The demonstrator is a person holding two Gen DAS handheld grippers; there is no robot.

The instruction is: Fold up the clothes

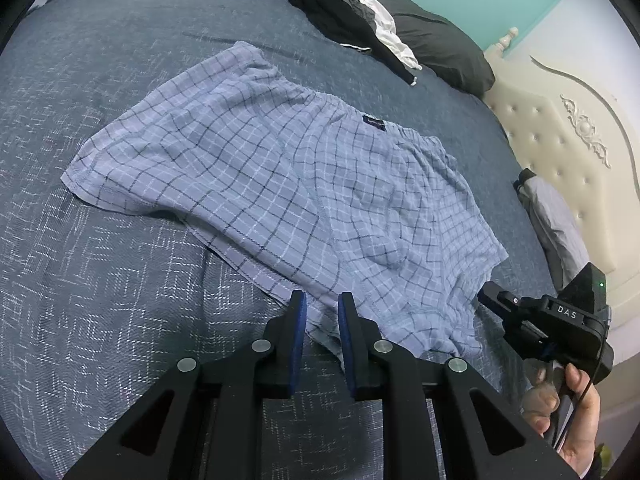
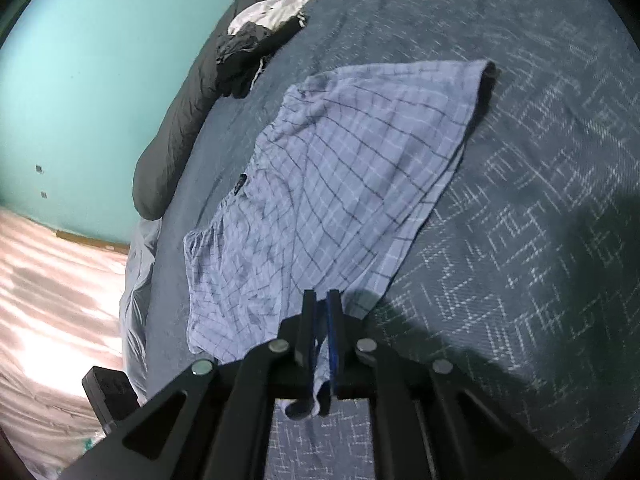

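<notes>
Your right gripper (image 2: 321,300) is clamped on the near hem of the checked shorts (image 1: 280,168), cloth bunched between its pads, likely to lift that edge for a fold. Your left gripper (image 1: 322,300) sits over the same hem beside it, jaws slightly apart with fabric between them; whether the pads actually pinch, I can't tell. The shorts lie flat on the dark bedspread (image 1: 100,280), waistband away from you, long axis running sideways along the waistband, well short of the black pillow (image 1: 440,32).
</notes>
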